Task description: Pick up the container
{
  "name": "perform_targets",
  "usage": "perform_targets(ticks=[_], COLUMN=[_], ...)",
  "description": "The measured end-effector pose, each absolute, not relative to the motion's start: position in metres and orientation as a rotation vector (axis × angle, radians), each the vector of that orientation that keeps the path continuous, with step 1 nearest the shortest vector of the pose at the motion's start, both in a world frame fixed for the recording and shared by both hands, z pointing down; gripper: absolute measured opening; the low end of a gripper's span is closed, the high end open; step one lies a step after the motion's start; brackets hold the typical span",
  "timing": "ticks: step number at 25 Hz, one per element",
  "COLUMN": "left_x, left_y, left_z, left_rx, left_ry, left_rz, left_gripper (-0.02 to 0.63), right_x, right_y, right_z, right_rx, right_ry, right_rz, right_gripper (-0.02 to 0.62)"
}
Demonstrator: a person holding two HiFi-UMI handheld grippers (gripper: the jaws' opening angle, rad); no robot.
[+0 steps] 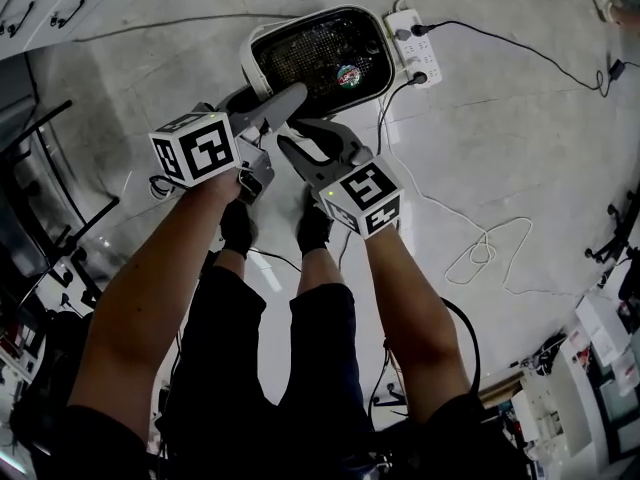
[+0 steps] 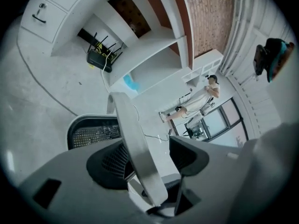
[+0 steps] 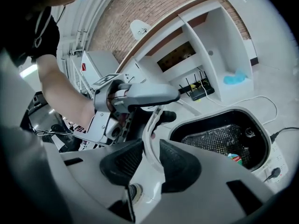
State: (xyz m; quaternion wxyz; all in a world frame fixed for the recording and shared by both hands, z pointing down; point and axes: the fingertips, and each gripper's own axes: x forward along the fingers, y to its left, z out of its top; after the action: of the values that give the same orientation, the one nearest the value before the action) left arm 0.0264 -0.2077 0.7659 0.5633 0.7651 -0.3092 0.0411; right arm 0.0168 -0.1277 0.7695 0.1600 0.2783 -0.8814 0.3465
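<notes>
The container is a white tub with a black mesh floor, standing on the floor ahead of my feet; it also shows in the left gripper view and the right gripper view. A small colourful item lies inside. A pale handle strip runs up between the jaws of my left gripper; it lies by the left pad with a gap to the right pad, so this gripper is open. My right gripper is shut on a thin white handle strip. Both grippers hang at the tub's near rim.
A white power strip with plugged cables lies right of the tub, and a loose white cable loops over the floor. White shelving holds a black router. A person sits far off. Clutter lines the right edge.
</notes>
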Motion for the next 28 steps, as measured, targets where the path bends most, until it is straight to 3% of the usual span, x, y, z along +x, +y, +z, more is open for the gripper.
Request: perform_targets(ticks=[4, 8, 9, 20, 28], left_x=[0.045, 0.053, 0.054, 0.074, 0.045], left_y=[-0.223, -0.227, -0.228, -0.223, -0.194], left_z=[0.760, 0.761, 0.761, 0.738, 0.684], left_rx=[1.804, 1.814, 1.811, 1.712, 1.787], left_ry=[-0.708, -0.727, -0.731, -0.673, -0.630], left_rz=[0.068, 0.099, 0.103, 0.019, 0.084], left_gripper=[0.272, 0.126, 0.115, 0.057, 0.035], right_x=[0.028, 0.038, 0.041, 0.074, 0.086], right_y=[-0.133, -0.138, -0.138, -0.129, -0.132], right_z=[0.764, 0.758, 0.758, 0.735, 0.666], right_rx=[0.848, 0.890, 0.897, 0.942, 1.034], right_ry=[-2.531, -2.528, -2.525, -2.495, -2.556], right_rz=[1.023, 1.042, 1.048, 1.123, 1.130], right_gripper=[0.110, 0.110, 0.110, 0.144, 0.143])
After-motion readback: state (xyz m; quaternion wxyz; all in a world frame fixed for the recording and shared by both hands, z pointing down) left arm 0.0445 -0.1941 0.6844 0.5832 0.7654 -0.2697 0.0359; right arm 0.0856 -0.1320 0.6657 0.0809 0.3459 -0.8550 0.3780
